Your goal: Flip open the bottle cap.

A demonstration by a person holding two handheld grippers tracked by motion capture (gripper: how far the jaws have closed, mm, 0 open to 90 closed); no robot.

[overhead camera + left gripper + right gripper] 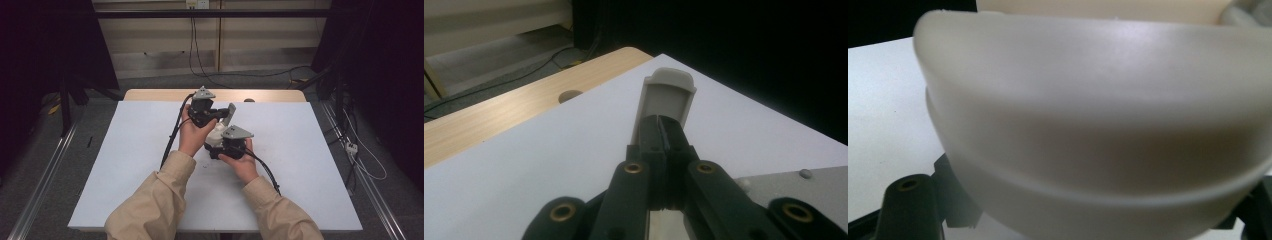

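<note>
The tabletop (125, 165) is covered with a white sheet, and near the middle of it, a little toward the far wooden edge, the person holds a pale, off-white plastic thing (218, 133) between the two tools. It appears to be made of two parts: a rounded, bowl-like body (1098, 130) and a flat, slot-shaped flap (667, 97) that stands up from it and leans away. The left tongs (663, 131) are pinched together on the lower part of that flap, jaws nearly meeting with only the thin wall between them. The right tongs (220, 151) sit on the near side of the body, and seem to grip it from below, but the body swells so close to their camera that I cannot tell how the jaws stand. To my eye the step in hand is opening or pulling apart the two parts, one tool steadying the body while the other works the flap. The next move would call for a firm hold on the body and a slow pull or swing of the flap away from it. What joins the two parts is hidden behind the hands, and what the thing actually is stays hard to make out
</note>
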